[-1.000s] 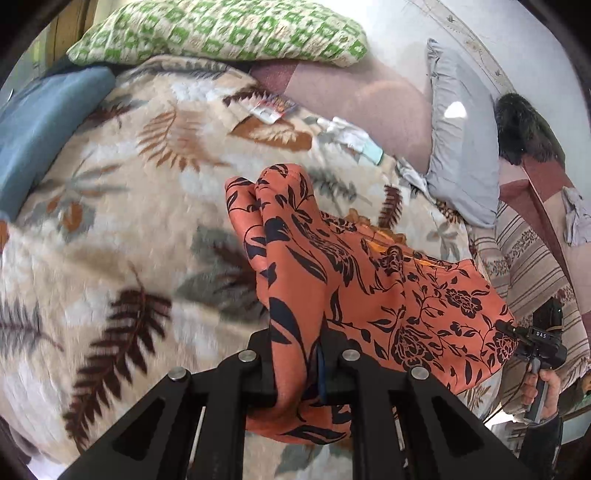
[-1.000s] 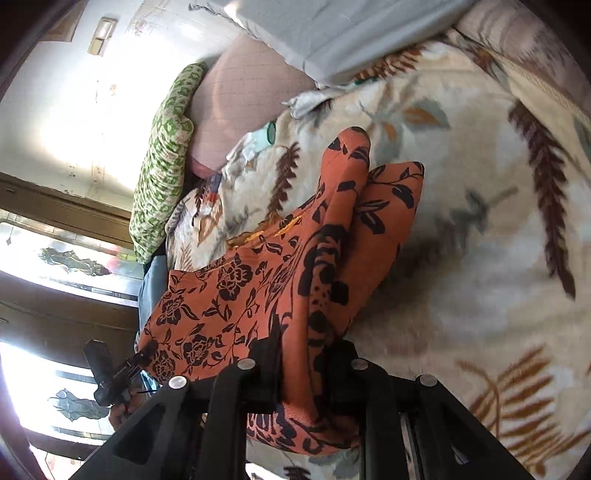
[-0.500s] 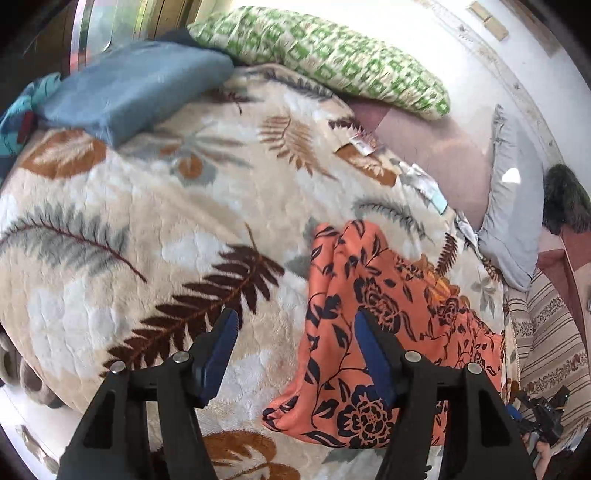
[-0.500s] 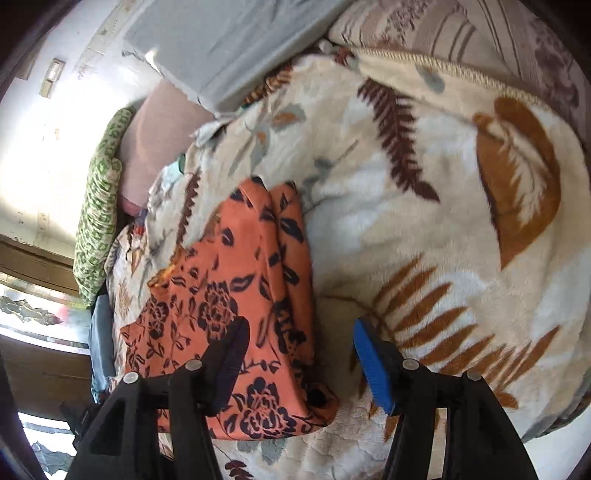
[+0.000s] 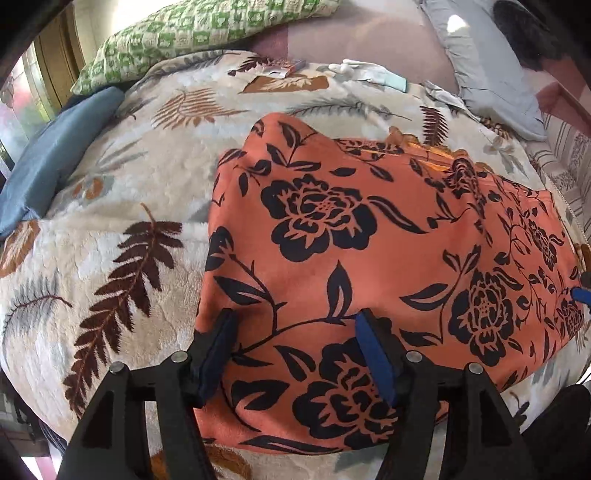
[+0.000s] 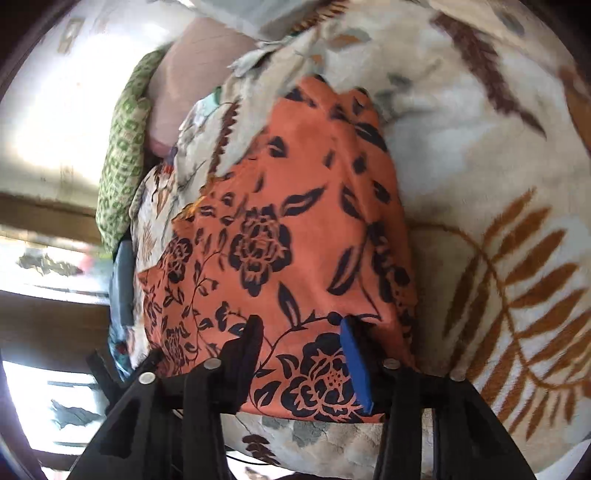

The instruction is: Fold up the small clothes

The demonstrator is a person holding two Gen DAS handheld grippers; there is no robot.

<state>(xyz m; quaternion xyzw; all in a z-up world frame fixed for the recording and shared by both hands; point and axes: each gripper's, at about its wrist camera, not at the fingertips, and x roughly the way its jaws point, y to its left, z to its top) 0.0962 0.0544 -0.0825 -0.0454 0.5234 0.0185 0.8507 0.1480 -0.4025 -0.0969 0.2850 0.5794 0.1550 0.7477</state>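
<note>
An orange garment with black flower print (image 5: 369,251) lies folded flat on a cream leaf-patterned blanket (image 5: 122,206). It also shows in the right wrist view (image 6: 288,236). My left gripper (image 5: 299,350) is open, its blue-padded jaws hovering over the garment's near left edge. My right gripper (image 6: 303,354) is open over the garment's near edge at the other end. A blue pad of the right gripper (image 5: 581,293) peeks in at the left wrist view's right edge. Neither holds cloth.
A green checked pillow (image 5: 207,33), a blue cushion (image 5: 55,158) and a grey pillow (image 5: 487,62) lie around the blanket. Small white cloth items (image 5: 369,74) lie at the far side. A striped sheet (image 5: 569,155) is at right.
One second ago both grippers were shut on the garment and held it up. They opened, let it drop flat, then moved in close over its near edge.
</note>
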